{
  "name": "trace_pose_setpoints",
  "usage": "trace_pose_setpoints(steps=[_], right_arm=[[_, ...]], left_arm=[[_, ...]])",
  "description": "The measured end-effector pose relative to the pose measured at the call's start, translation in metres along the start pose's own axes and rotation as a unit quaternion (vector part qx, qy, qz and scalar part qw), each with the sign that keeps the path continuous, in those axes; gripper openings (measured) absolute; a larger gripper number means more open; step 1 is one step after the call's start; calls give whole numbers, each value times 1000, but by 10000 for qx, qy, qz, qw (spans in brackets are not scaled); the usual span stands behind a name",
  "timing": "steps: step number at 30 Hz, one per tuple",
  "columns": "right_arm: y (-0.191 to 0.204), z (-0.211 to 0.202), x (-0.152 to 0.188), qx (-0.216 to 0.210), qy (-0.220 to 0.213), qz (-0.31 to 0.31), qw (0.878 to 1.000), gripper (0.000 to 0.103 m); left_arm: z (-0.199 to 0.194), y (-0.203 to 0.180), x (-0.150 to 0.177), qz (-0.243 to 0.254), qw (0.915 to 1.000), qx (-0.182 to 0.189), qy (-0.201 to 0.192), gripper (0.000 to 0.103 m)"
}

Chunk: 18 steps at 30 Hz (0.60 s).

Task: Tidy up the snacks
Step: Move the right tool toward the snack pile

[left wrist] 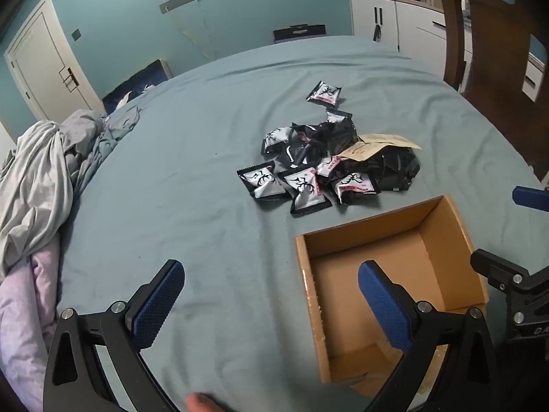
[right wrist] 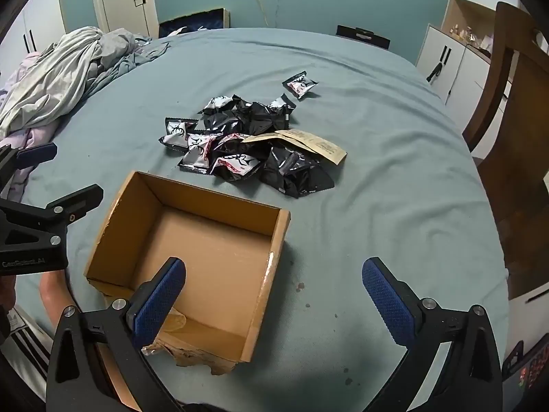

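Snack packets (left wrist: pixel 319 161) heaped on teal bedsheet (left wrist: pixel 206 171) beside cardboard box (right wrist: pixel 113 226); both claws wide apart, empty.

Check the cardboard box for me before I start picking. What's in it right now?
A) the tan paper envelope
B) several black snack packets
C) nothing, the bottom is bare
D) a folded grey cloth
C: the cardboard box shows only its bare brown floor, while the snack packets and the tan envelope lie in a heap on the bed sheet beyond it.
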State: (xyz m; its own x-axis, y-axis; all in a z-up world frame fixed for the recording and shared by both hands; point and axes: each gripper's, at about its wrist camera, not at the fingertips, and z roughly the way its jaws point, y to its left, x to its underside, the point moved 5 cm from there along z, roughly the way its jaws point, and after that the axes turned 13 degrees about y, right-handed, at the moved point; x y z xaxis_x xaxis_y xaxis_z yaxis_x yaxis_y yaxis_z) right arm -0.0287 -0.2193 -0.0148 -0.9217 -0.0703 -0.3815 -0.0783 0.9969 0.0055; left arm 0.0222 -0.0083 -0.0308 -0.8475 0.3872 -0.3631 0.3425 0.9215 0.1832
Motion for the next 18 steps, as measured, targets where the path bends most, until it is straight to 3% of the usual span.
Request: trace_pose_setpoints(steps=[18], right_arm=[[-15,14,-17,-50,161,328,9993,103]], left_arm=[[3,6,-3,-150,9996,167,165,103]])
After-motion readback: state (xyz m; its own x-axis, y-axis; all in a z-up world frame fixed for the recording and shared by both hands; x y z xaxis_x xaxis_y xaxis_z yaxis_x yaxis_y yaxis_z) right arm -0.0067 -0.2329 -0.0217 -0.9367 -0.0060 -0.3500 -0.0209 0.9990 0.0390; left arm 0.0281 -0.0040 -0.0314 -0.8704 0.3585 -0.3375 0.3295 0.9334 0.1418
